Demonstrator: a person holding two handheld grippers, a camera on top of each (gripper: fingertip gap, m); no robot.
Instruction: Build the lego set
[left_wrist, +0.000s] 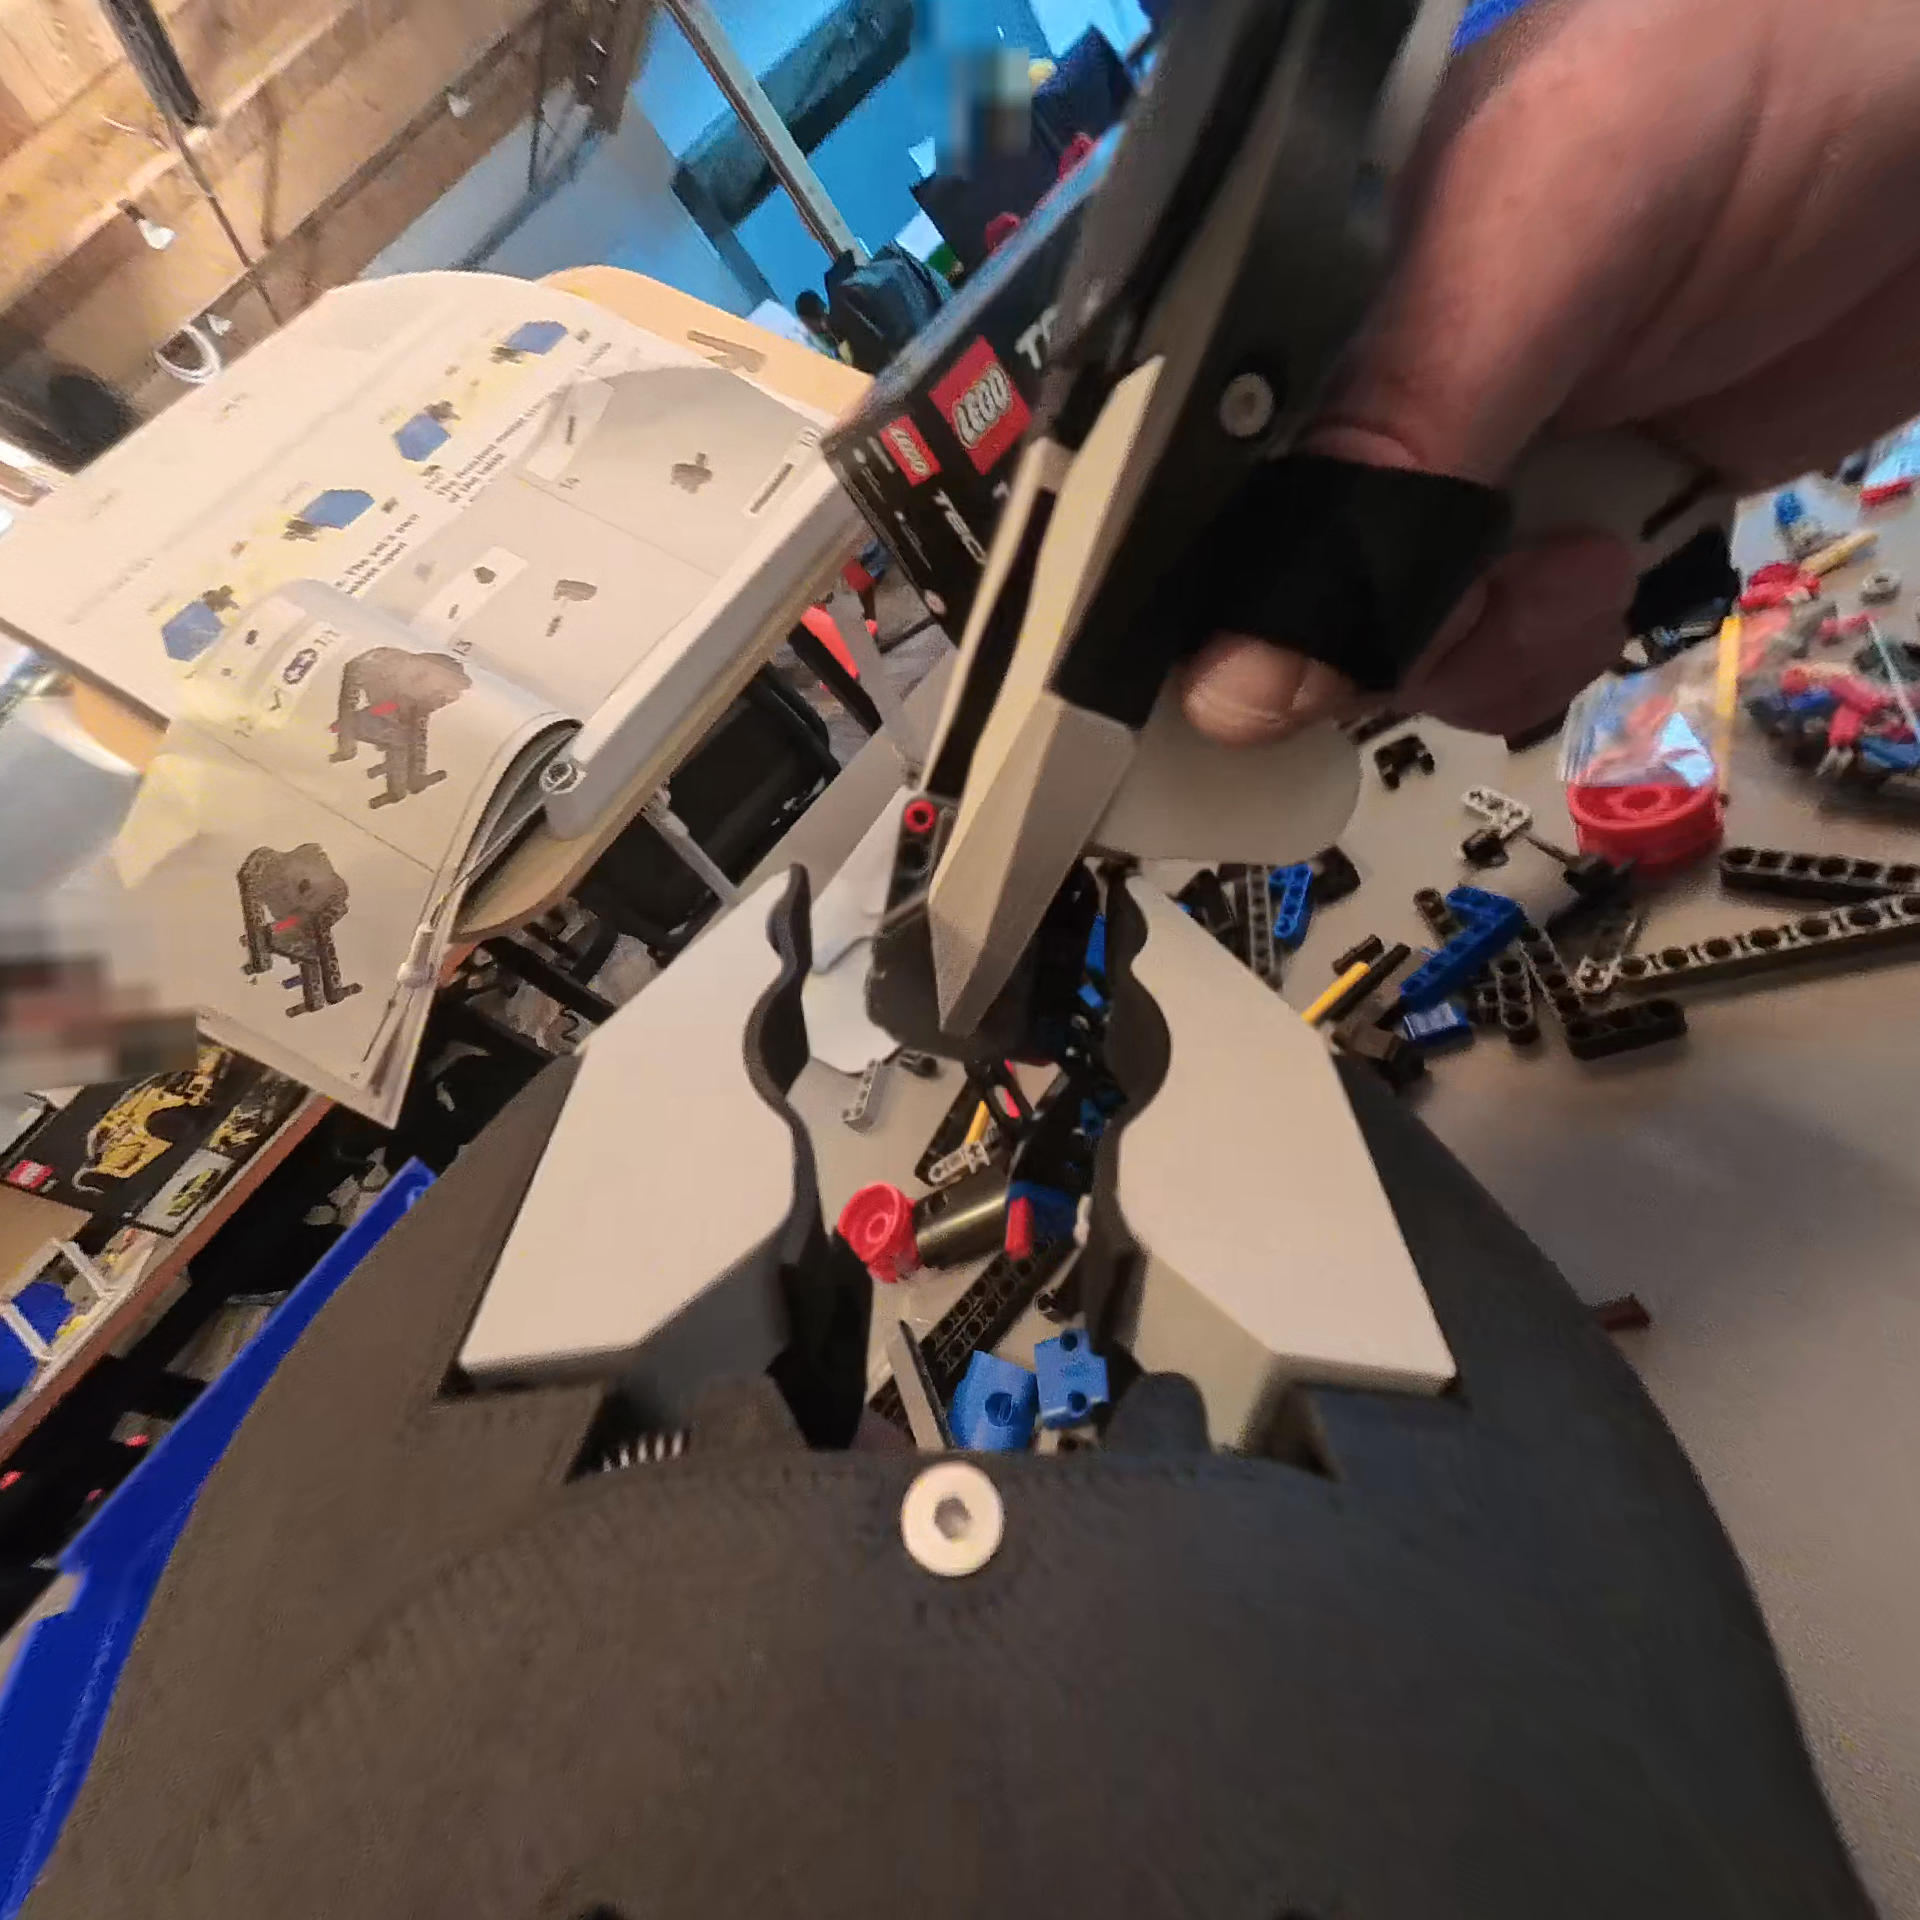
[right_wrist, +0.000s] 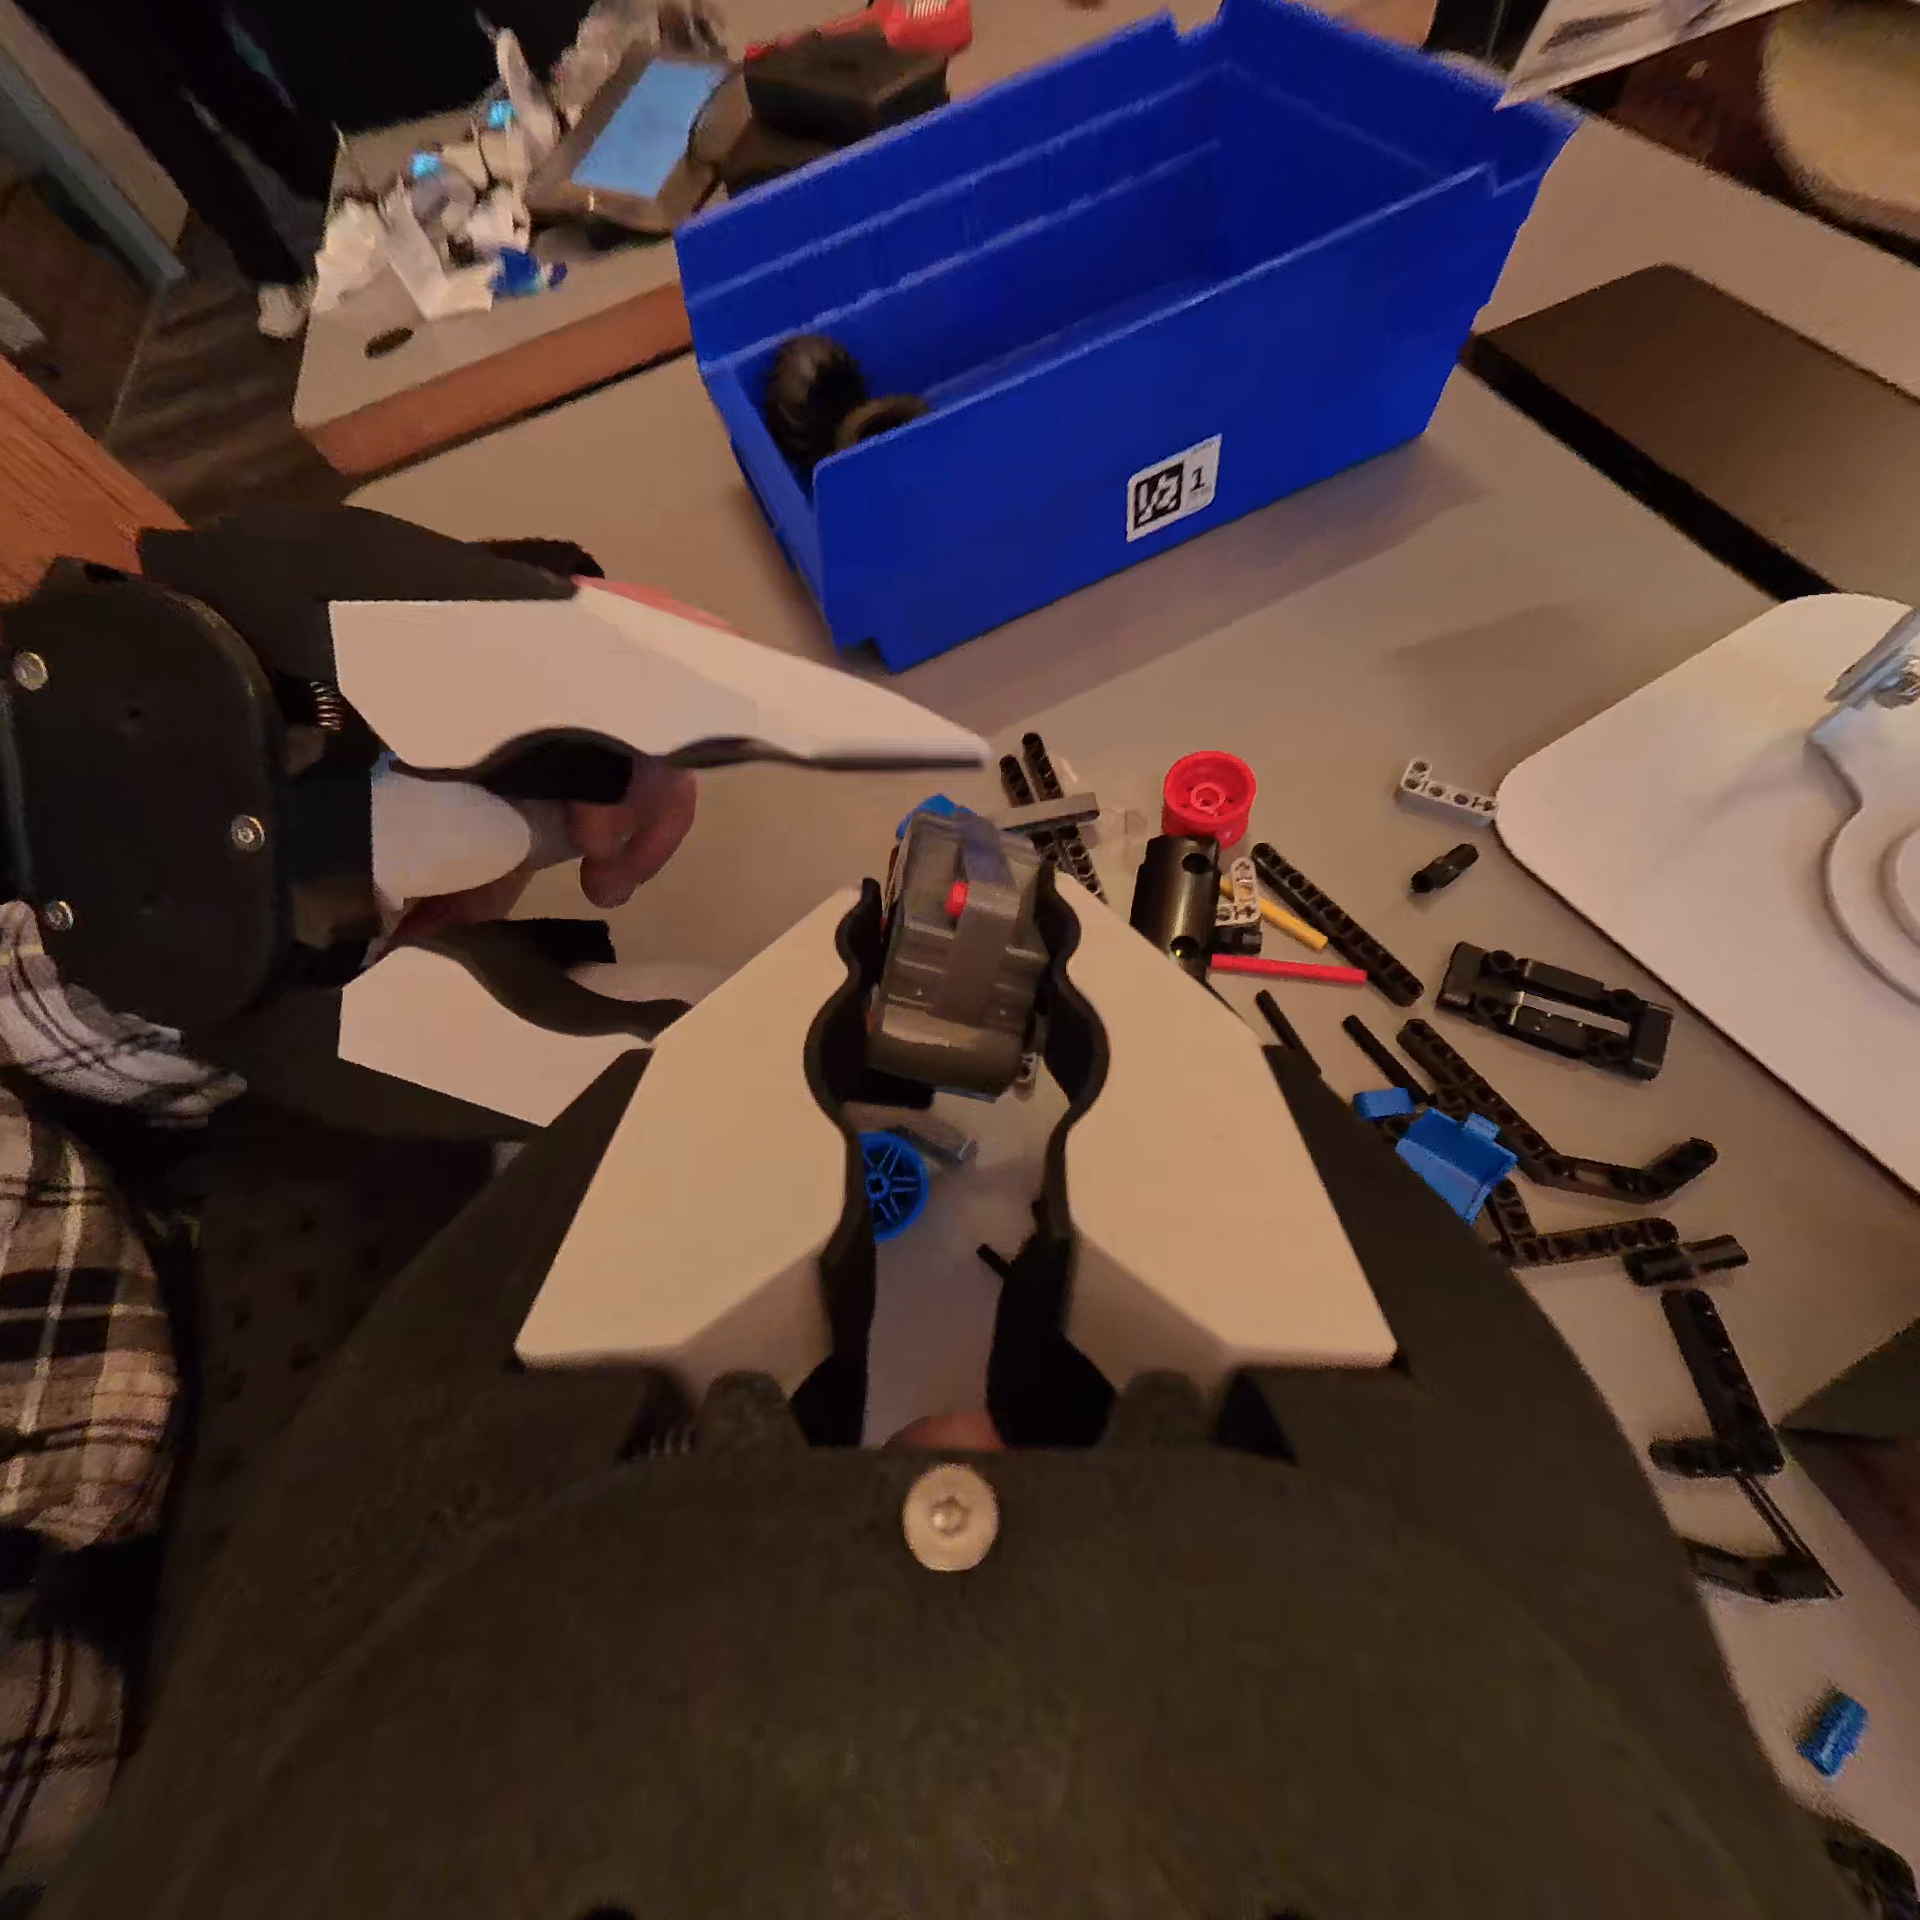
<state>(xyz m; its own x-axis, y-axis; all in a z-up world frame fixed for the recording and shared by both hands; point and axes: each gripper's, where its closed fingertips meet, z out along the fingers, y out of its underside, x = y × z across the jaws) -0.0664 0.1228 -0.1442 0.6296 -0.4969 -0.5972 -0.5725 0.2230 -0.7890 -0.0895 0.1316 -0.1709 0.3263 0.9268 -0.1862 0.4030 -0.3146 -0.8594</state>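
right gripper (right_wrist: 961, 982) fingers tight around grey motor block (right_wrist: 951, 997); left gripper (left_wrist: 961, 1049) fingers apart, empty

Deep blue corrugated-plastic bin (right_wrist: 1122, 343), open-topped, at twelve o'clock in the right wrist view, standing on the grey tabletop (right_wrist: 1299, 665); white square sticker (right_wrist: 1172, 488) on its near wall. Flat white rounded-corner board (right_wrist: 1662, 862) at three o'clock, lying on the same tabletop. Crumpled white paper scraps (right_wrist: 416, 239) at eleven o'clock, on a farther brown-edged table (right_wrist: 488, 384).
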